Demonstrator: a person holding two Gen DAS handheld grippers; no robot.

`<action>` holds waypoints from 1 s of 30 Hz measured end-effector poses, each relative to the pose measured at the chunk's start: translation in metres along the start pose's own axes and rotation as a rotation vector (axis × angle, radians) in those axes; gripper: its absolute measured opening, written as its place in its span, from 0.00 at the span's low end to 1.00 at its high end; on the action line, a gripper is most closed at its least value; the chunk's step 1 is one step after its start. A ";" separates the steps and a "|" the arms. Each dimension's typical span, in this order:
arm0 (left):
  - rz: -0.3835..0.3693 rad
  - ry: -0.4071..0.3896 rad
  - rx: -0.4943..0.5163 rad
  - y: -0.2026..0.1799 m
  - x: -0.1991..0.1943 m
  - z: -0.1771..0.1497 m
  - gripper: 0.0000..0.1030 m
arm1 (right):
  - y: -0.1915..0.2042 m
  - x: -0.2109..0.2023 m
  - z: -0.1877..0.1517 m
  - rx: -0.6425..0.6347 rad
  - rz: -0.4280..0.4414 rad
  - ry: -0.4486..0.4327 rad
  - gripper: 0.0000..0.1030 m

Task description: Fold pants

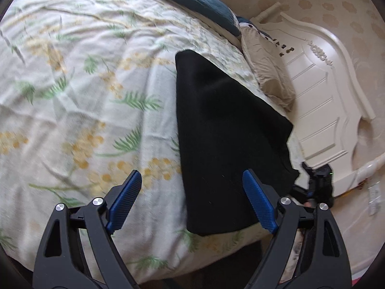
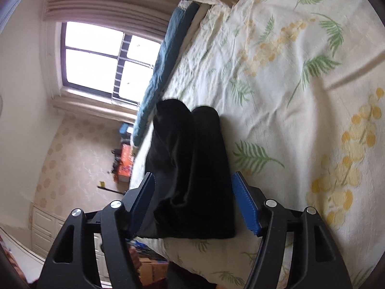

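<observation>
Black fabric pants (image 1: 223, 139) lie flat near the edge of the floral-sheeted bed (image 1: 84, 96); left gripper (image 1: 192, 192) and right gripper (image 2: 195, 197) hover above, fingers spread, holding nothing; right view alone shows 2 legs side by side and a window (image 2: 101, 57); left view alone shows a white carved headboard (image 1: 320, 96).

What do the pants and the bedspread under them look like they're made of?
Pants: black, matte, soft and fairly thick, probably fleece or knit; they show almost no sheen.
Bedspread: thin woven cotton, by its fine creases and printed floral pattern.
</observation>
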State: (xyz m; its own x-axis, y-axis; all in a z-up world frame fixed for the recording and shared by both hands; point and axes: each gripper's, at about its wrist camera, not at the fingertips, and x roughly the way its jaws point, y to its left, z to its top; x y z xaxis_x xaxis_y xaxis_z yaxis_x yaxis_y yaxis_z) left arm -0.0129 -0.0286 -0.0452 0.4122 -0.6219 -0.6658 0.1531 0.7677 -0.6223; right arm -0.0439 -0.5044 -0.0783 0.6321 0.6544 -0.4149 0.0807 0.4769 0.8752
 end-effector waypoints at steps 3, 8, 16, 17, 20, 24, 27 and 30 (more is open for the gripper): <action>-0.046 0.026 -0.030 0.003 0.005 -0.003 0.83 | 0.005 0.008 -0.004 -0.033 -0.033 0.021 0.65; -0.106 0.073 -0.075 0.008 0.023 -0.004 0.83 | 0.013 0.019 -0.005 -0.066 -0.059 0.048 0.69; -0.199 0.095 -0.075 0.000 0.045 0.001 0.86 | 0.026 0.040 0.000 -0.113 -0.101 0.101 0.71; -0.222 0.103 -0.072 -0.003 0.048 0.002 0.86 | 0.029 0.043 -0.001 -0.126 -0.111 0.111 0.72; -0.241 0.116 -0.071 -0.007 0.058 0.001 0.86 | 0.033 0.050 -0.003 -0.158 -0.134 0.130 0.72; -0.159 0.105 -0.044 -0.007 0.062 -0.001 0.54 | 0.037 0.057 -0.009 -0.210 -0.168 0.144 0.56; -0.165 0.090 -0.027 -0.007 0.058 -0.001 0.44 | 0.035 0.056 -0.011 -0.210 -0.180 0.148 0.48; -0.123 0.068 0.016 -0.014 0.053 -0.002 0.41 | 0.036 0.057 -0.014 -0.208 -0.179 0.140 0.46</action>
State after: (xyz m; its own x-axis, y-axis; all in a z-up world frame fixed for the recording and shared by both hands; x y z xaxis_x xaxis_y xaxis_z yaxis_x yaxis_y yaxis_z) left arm 0.0050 -0.0725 -0.0729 0.3280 -0.7199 -0.6117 0.2128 0.6872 -0.6946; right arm -0.0158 -0.4418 -0.0736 0.5084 0.6172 -0.6005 0.0125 0.6920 0.7218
